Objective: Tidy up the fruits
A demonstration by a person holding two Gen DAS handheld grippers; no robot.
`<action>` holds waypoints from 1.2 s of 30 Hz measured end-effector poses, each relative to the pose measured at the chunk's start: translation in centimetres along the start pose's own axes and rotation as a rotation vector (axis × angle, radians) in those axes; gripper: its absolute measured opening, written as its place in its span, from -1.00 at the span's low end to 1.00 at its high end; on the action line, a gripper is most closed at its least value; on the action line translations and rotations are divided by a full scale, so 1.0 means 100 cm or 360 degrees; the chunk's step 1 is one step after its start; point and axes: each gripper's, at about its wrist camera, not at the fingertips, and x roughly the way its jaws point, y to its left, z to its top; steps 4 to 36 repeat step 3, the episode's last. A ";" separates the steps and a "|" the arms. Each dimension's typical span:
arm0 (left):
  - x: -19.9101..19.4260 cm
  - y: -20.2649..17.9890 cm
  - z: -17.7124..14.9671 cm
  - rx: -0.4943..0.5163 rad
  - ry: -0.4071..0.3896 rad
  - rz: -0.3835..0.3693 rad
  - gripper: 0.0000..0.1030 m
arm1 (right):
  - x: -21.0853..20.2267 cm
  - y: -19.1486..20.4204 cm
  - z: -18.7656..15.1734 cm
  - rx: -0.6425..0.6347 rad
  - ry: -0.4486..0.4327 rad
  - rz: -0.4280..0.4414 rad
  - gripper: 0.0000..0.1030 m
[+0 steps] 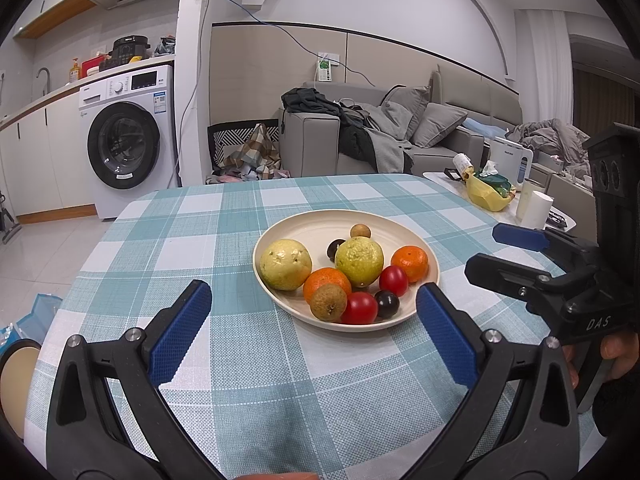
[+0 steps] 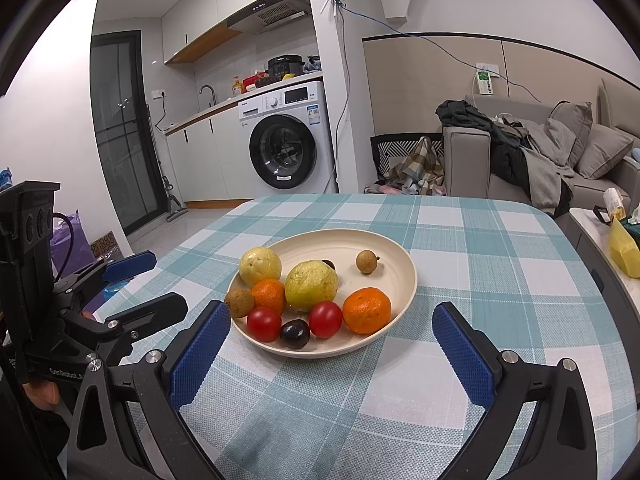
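All the fruits lie together in the cream plate [image 1: 432, 258] on the checked tabletop [image 1: 224, 216], both tongs [image 1: 314, 304] [image 2: 330, 322] gaping wide and empty just short of it, so any pick would need a centred, gentle squeeze.

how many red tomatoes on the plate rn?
2. One red tomato sits at the plate's near rim beside the brown fruit; the other lies between the dark plum and the orange. None appear hidden.
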 end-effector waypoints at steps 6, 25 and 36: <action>0.000 0.000 0.000 0.0000 0.0000 0.0000 0.98 | 0.000 0.000 0.000 -0.0001 0.0000 0.0000 1.00; 0.000 0.000 0.000 0.0000 0.0000 0.0000 0.98 | 0.000 0.000 0.000 -0.0001 0.0000 0.0000 1.00; 0.000 0.000 0.000 0.0000 0.0000 0.0000 0.98 | 0.000 0.000 0.000 -0.0001 0.0000 0.0000 1.00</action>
